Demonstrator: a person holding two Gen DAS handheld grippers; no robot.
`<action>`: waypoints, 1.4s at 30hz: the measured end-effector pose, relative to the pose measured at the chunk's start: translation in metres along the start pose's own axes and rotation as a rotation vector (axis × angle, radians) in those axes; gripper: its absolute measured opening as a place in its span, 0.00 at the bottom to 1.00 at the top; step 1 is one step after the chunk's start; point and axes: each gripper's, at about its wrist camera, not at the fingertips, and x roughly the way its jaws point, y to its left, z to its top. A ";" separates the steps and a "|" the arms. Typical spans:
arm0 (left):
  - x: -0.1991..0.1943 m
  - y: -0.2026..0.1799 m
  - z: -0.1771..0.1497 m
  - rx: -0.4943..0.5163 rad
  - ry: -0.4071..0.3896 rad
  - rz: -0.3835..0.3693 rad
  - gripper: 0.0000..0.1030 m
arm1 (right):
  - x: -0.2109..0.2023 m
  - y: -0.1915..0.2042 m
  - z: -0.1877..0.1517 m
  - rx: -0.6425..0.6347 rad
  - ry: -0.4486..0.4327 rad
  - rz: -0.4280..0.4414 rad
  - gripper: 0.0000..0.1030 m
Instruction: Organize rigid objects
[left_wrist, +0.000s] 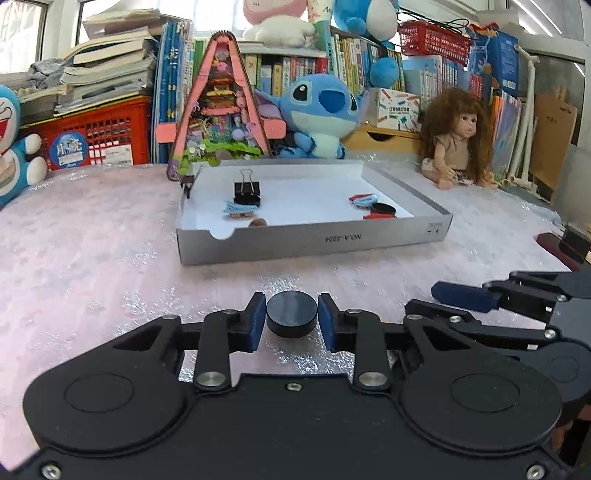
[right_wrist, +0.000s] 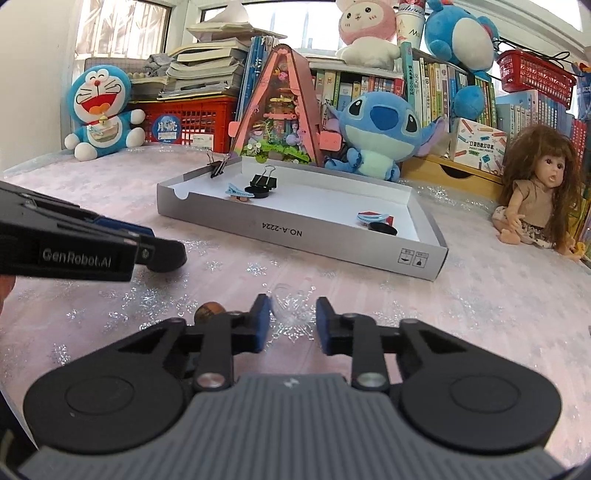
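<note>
Left gripper (left_wrist: 291, 323): jaws narrow, both blue pads (left_wrist: 258, 325) against the sides of a black disc (left_wrist: 291, 310), so it's gripped. The disc sits low over the pink cloth (left_wrist: 92, 258), near side of the table and well short of the tray (left_wrist: 314, 245). Can't tell if it's touching the cloth or just off it. Right gripper (right_wrist: 294, 321): jaws also narrow, pads apart with a small gap. There's a clear, glittery patch between them, and I can't tell whether that's a transparent item or just the sparkly cloth, so can't tell if it holds anything. A small brown ball (right_wrist: 208, 310) lies on the cloth just beside its left finger, outside the jaws. The two grippers are side by side, both pointing toward the tray, and the left one shows at the left edge of the right wrist view. The tray is a shallow grey box, mid-table, white inside. On its left side are a black binder clip (left_wrist: 246, 192) standing upright, a blue clip (left_wrist: 240, 208) just in front of it, another black disc (right_wrist: 258, 192) next to those, and a second brown ball (left_wrist: 258, 222) near the front wall. On its right side are a red-and-blue clip (left_wrist: 364, 199) and a third black disc (left_wrist: 383, 208), touching or nearly so. One more binder clip (right_wrist: 218, 166) is clamped on the tray's far-left wall. Plush toys, a doll (left_wrist: 458, 140) and books line the back, off the work area.
</note>
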 end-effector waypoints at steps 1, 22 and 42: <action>0.000 0.001 0.001 -0.002 -0.001 0.002 0.28 | 0.000 0.000 0.000 0.002 0.001 0.000 0.29; 0.003 0.006 0.008 -0.014 0.001 0.014 0.28 | 0.007 -0.014 0.014 0.134 0.083 0.056 0.32; 0.041 0.032 0.076 -0.094 -0.006 0.036 0.28 | 0.032 -0.080 0.061 0.238 0.069 -0.074 0.32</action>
